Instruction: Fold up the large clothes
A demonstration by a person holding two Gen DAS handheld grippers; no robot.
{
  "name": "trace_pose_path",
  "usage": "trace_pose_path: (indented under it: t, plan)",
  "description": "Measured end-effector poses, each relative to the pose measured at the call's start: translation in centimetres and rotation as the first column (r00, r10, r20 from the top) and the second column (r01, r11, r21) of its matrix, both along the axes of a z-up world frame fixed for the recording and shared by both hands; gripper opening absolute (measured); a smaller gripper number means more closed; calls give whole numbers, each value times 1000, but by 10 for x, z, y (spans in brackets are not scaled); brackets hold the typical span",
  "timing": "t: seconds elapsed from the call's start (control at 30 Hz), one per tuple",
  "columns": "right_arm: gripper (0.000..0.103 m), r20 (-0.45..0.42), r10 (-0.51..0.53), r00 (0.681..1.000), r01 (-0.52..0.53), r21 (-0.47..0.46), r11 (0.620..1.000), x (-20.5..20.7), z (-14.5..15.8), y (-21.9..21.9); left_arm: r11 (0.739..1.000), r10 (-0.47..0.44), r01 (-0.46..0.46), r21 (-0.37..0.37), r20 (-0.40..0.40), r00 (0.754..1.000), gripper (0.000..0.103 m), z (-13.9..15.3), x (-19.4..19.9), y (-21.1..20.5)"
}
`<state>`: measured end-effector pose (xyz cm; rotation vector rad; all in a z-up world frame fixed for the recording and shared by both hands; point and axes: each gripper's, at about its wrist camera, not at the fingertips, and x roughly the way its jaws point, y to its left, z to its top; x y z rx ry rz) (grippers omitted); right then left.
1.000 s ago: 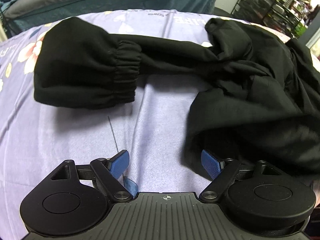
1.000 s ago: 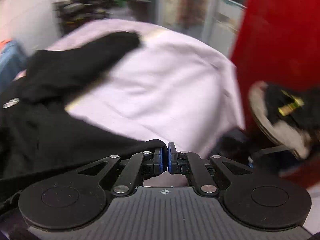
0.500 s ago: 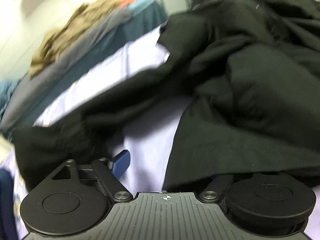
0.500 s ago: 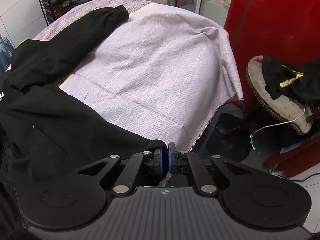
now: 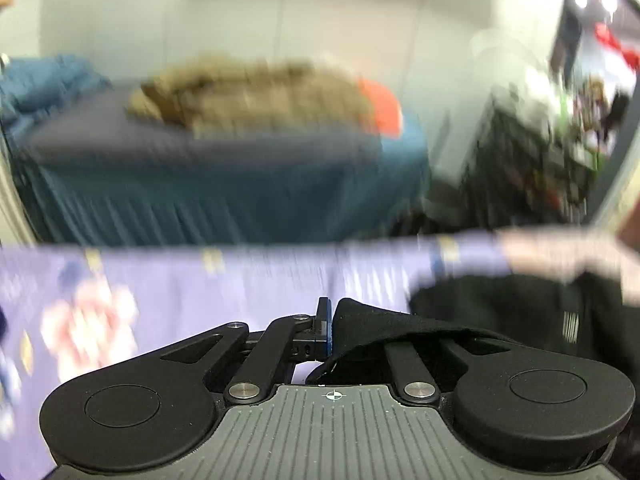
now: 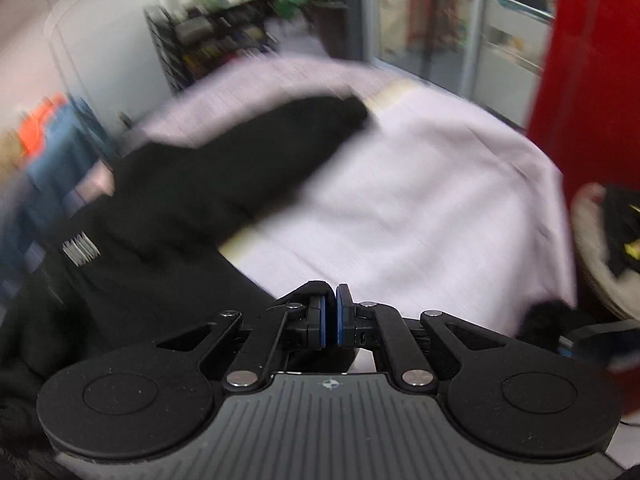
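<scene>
Both grippers hold the black garment's edge, lifted over the bed.

Left gripper [image 5: 334, 330] is closing, its jaws pinching a fold of the black garment [image 5: 500, 312]. Right gripper [image 6: 329, 316] is pressed together on another edge, presumably so the cloth spreads between them. The rest trails across the lilac bed sheet [image 6: 420, 200].

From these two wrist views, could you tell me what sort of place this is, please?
Probably a lived-in bedroom or spare room at home: a bed with a teal skirt and heaped clothes, a cluttered shelving rack, and a floral sheet spread as a folding surface.
</scene>
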<state>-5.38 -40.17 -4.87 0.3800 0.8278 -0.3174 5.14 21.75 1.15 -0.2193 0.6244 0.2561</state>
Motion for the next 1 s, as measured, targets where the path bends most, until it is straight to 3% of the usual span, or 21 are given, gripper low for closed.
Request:
trace_pose_path:
  t: [0.07,0.13,0.23,0.33,0.4,0.47,0.53,0.6,0.67,0.73,0.8,0.87,1.0]
  plan:
    - [7,102,39,994,-41,11,999,32,36,13,999,30,-34,34,104,994,33,47,1,13]
    - [6,228,77,971,-81,9,997,56,82,29,996,71,-81,34,223,972,32,95,-10,27]
    - [6,436,124,892,-153,32,988,67,151,47,986,116,-151,66,374,920,32,154,-41,41]
    - [6,576,177,798,-215,-2,977,52,191,54,983,141,-177,48,420,896,30,173,-85,47]
    - [6,594,230,771,-252,-47,967,38,195,53,985,120,-157,76,363,924,30,159,-112,40]
    - [7,529,293,797,-300,-75,951,24,179,47,988,103,-128,87,245,964,29,126,-143,29]
    - [6,398,340,852,-340,-73,938,12,146,37,993,104,-108,57,71,992,29,79,-175,16]
    - [6,230,338,913,-341,-25,940,-5,99,26,989,134,-138,-43,-95,986,29,25,-202,8]
    - [7,45,297,954,-300,68,952,-24,47,13,971,166,-200,-128,-234,958,29,-23,-227,-2]
    - [7,-88,274,958,-264,106,959,-46,8,8,961,179,-236,-143,-326,928,29,-54,-249,-11]
    - [7,-194,277,941,-260,106,960,-65,-20,10,956,189,-258,-141,-377,907,29,-69,-269,-15]
    - [6,-270,279,922,-265,88,960,-82,-32,12,949,188,-270,-163,-392,900,27,-73,-276,-10]
    - [7,-352,319,880,-327,37,944,-95,-36,7,969,111,-197,-148,-452,885,27,-91,-274,-14]
